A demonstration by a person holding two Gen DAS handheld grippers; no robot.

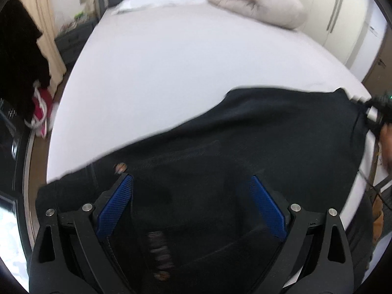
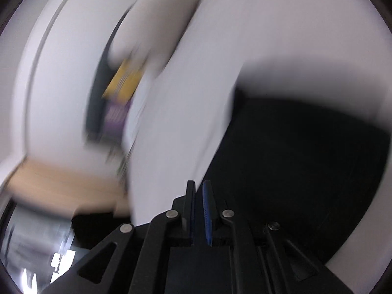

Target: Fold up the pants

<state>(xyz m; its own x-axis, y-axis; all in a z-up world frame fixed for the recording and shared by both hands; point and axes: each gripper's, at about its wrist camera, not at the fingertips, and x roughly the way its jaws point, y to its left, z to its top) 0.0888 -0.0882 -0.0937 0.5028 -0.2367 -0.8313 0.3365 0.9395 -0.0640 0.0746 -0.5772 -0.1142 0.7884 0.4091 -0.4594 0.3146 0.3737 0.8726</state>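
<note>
Our black pants [image 1: 269, 134] lie on the bed [image 1: 183, 61]. Left hand-held gripper [image 1: 191, 186] is spread wide over them; right hand-held gripper [image 2: 199, 191] is nearly pressed together, prob. pinching an edge to pull it flat.

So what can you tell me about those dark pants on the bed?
The pants are black or very dark navy, of a soft, matte cloth. They lie spread across the near edge of the white bed. A small round button shows near the waist. The left gripper hangs open over them; the right gripper pinches their far corner, pulling it taut.
</note>
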